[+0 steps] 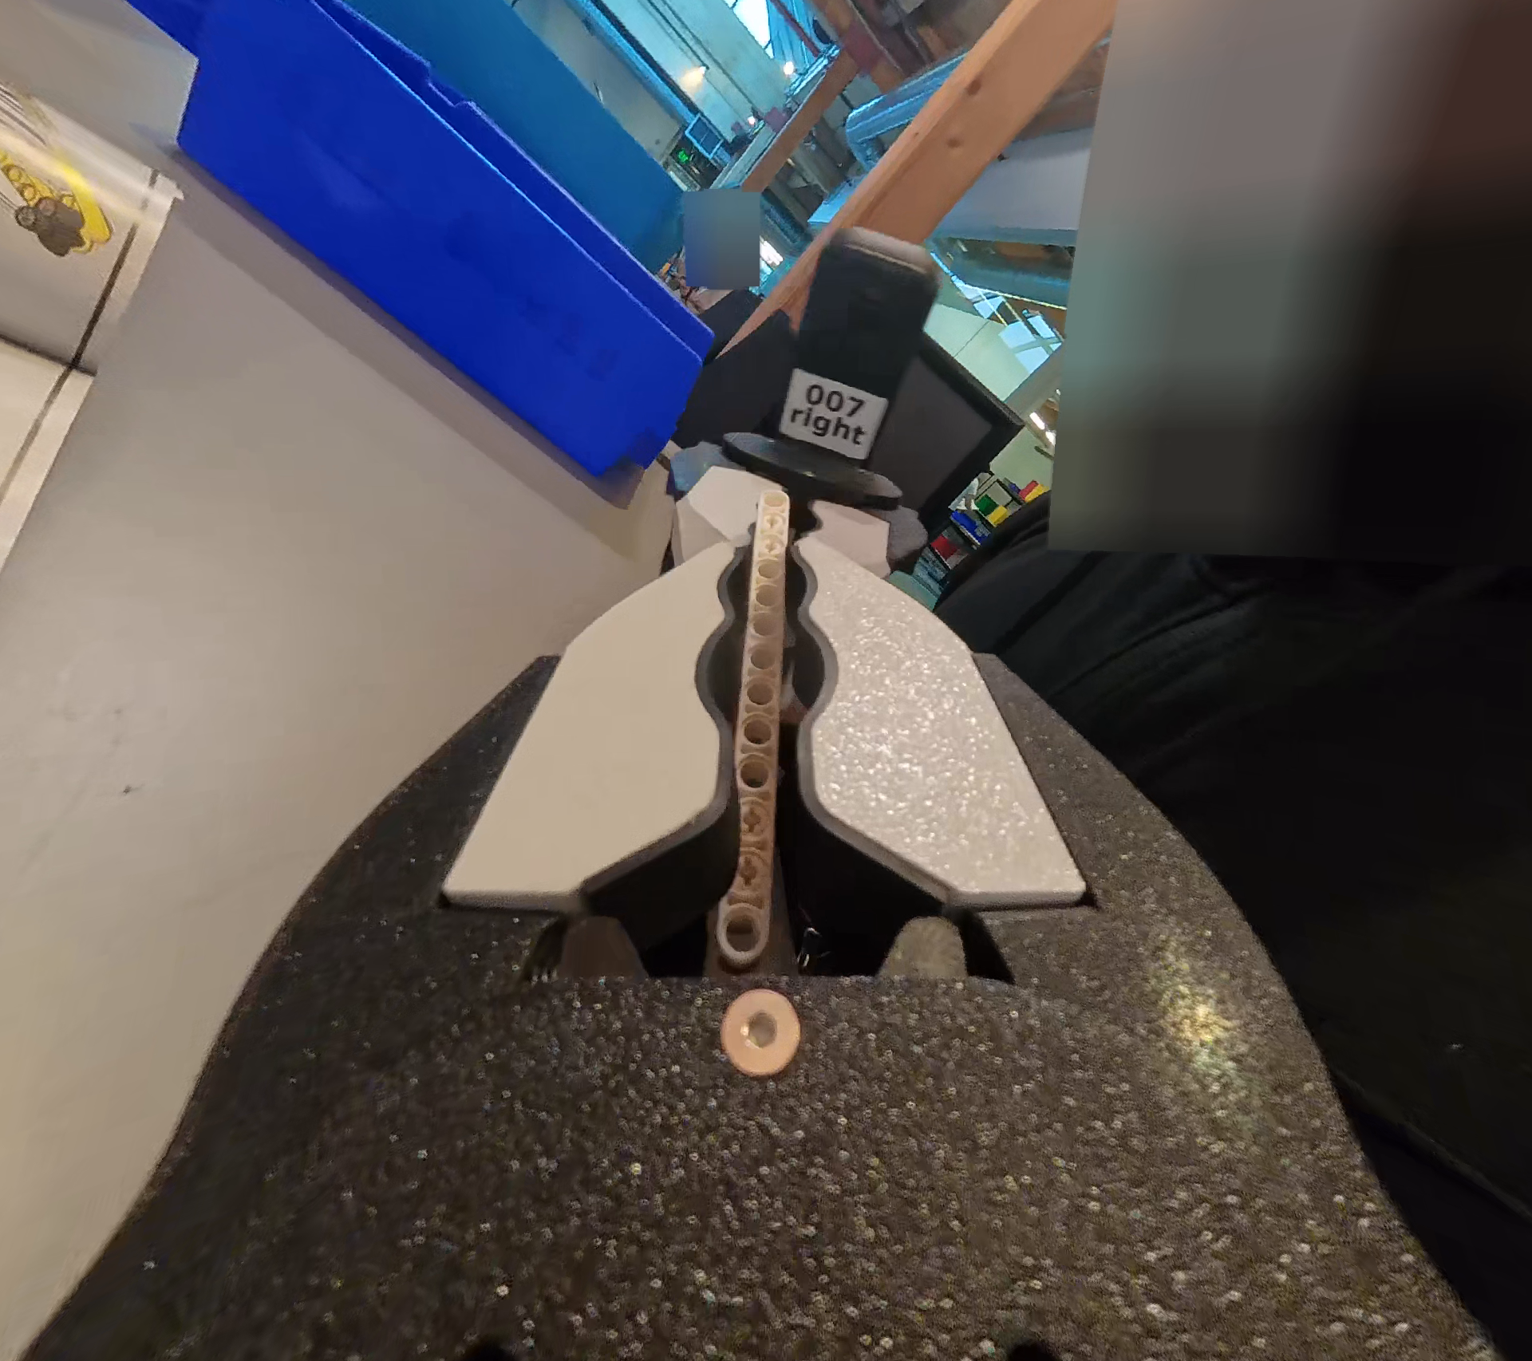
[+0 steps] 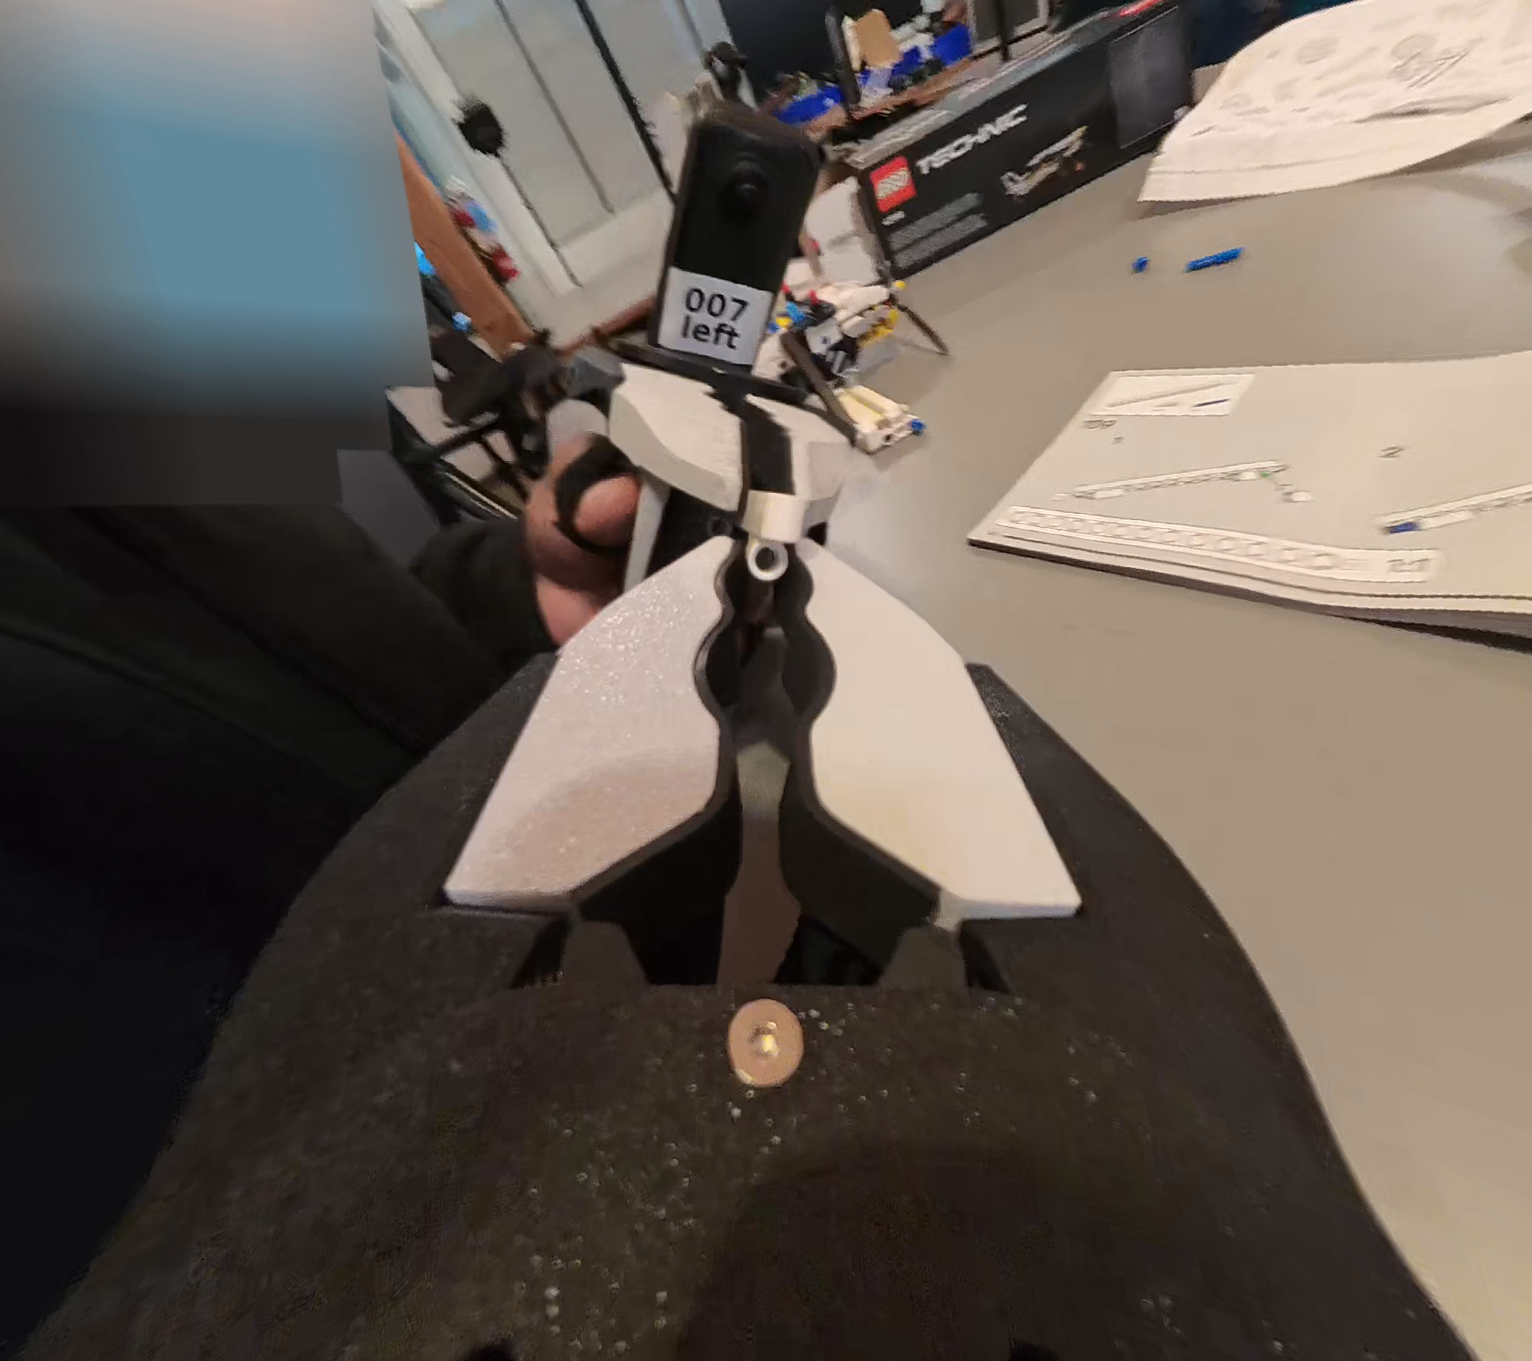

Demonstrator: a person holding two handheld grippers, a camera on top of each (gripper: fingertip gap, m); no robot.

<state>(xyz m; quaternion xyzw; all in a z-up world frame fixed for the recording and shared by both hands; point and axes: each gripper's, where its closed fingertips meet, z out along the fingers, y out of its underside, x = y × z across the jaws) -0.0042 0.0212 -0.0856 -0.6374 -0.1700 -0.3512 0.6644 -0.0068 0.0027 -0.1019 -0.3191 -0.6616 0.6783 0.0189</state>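
Observation:
In the left wrist view my left gripper (image 1: pixel 767 563) is shut on a long cream-white beam with a row of holes (image 1: pixel 756 724). The beam lies lengthwise between the fingers and sticks out past the tips. The right gripper (image 1: pixel 787 521) faces it tip to tip, right behind the beam's far end. In the right wrist view my right gripper (image 2: pixel 767 571) is shut on a small white ring-shaped piece (image 2: pixel 767 560) at its fingertips. Just beyond it, the beam's end (image 2: pixel 775 515) shows in the left gripper (image 2: pixel 750 492), with a hand (image 2: pixel 580 525) on that gripper.
Blue bins (image 1: pixel 398 161) stand on the grey table (image 1: pixel 249 617) to the left. An open instruction booklet (image 2: pixel 1243 492), a loose printed sheet (image 2: pixel 1368 78), a black box (image 2: pixel 995 177), a partly built model (image 2: pixel 862 327) and small blue pieces (image 2: pixel 1210 260) lie to the right. My two grippers' fingertips are within a few centimetres of each other.

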